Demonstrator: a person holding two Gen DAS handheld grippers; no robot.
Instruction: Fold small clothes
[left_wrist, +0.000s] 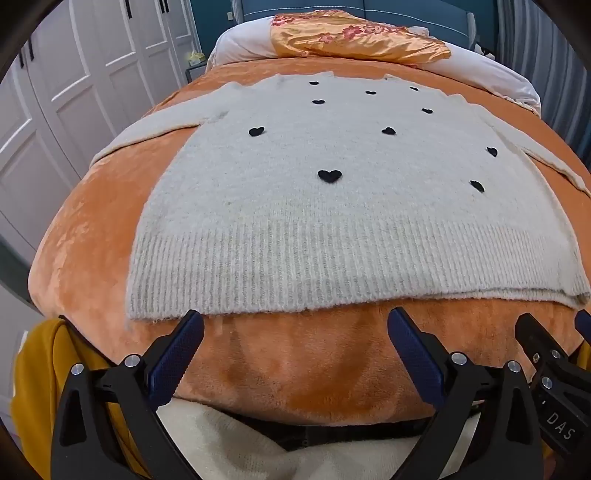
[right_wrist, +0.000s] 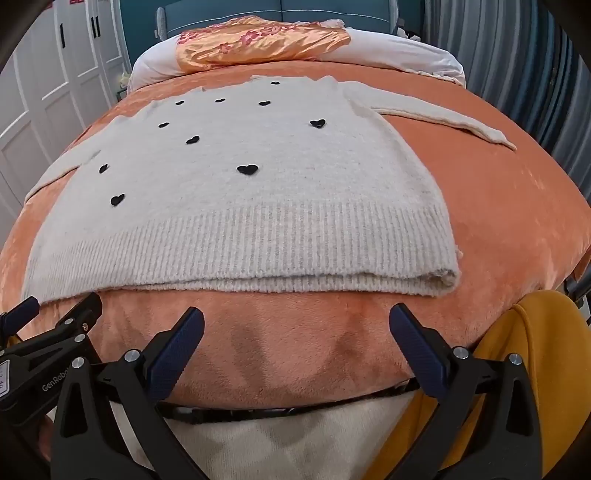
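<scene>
A cream knit sweater with small black hearts lies flat, front up, on an orange plush bedspread. Its ribbed hem faces me and both sleeves spread out to the sides. It also shows in the right wrist view, with its right sleeve stretched outward. My left gripper is open and empty, hovering just short of the hem near its left half. My right gripper is open and empty, just short of the hem's right half. The right gripper's tips show at the left view's right edge.
A white pillow with an orange floral satin cover lies at the head of the bed. White wardrobe doors stand on the left, grey curtains on the right. Yellow cloth and a cream garment are close below the grippers.
</scene>
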